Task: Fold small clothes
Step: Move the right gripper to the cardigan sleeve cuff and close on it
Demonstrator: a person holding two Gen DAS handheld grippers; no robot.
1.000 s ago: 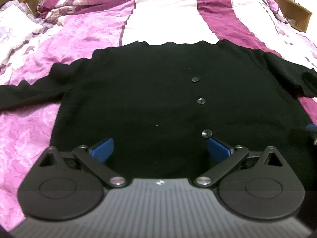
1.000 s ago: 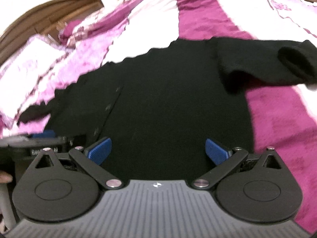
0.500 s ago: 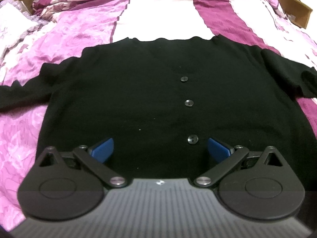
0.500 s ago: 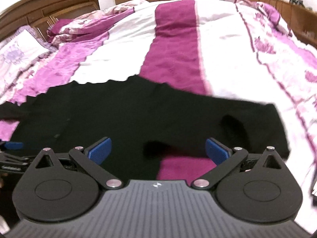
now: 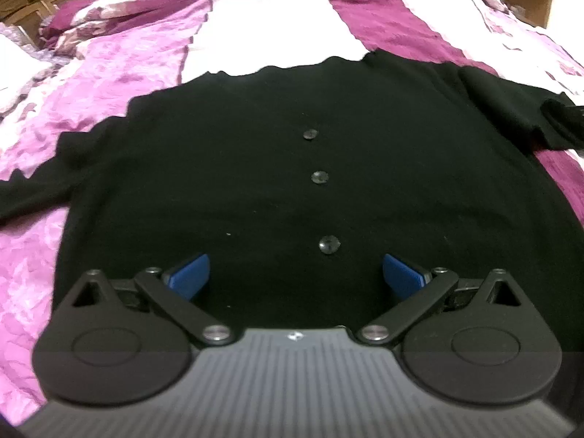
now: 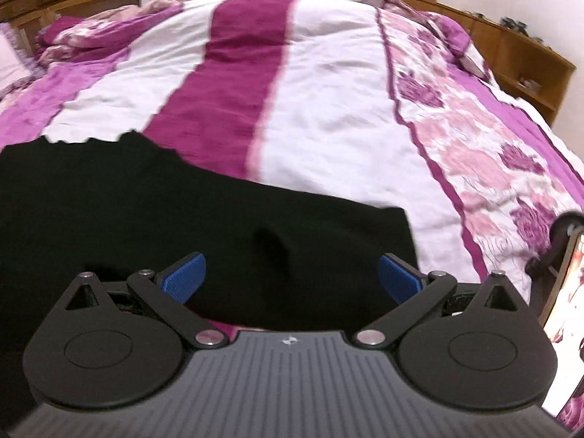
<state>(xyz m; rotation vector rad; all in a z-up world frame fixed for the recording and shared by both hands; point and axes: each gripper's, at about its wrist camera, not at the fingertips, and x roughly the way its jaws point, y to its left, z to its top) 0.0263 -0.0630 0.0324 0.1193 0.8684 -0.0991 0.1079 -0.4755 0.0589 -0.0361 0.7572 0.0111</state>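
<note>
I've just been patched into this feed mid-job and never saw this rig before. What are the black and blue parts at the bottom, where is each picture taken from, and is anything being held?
Each picture comes from a camera mounted on a hand-held gripper, looking forward along its two blue fingers. The left gripper hovers over a black cardigan spread flat on a purple and white bedspread, close to its line of buttons. The right gripper looks over the cardigan's sleeve. Both stand wide open; nothing is held.
</note>
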